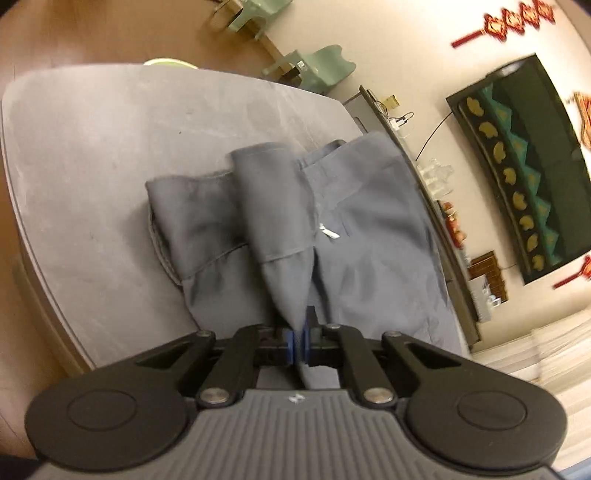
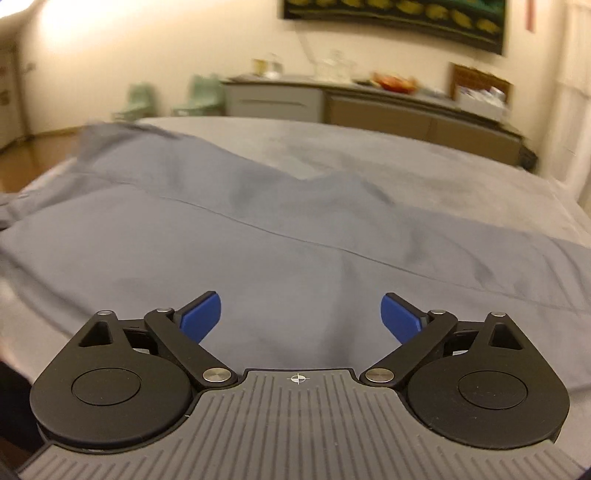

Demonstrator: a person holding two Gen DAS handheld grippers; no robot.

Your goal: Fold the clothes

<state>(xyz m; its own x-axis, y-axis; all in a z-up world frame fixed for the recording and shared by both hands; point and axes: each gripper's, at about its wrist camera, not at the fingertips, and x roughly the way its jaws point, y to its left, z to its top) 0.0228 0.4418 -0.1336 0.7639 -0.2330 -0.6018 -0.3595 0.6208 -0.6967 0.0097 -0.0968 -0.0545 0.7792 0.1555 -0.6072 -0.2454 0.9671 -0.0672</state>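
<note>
We see a soft, creased blue-grey cotton garment (image 1: pixel 354 229) lying on the matte grey rounded counter (image 1: pixel 92 155). Our left tool (image 1: pixel 297 341) pinches a raised fold between closed blue pads. Only the right view shows our right tool (image 2: pixel 301 314) spread wide, empty, above smooth cloth.

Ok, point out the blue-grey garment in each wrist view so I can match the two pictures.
Left wrist view: the blue-grey garment lies centre and right on the grey table, a gathered part pinched in the left gripper.
Right wrist view: it fills the middle and left, spread under the open right gripper.
Shared landmark: the dark green wall picture with yellow shapes, along the top edge in the right view.
</note>
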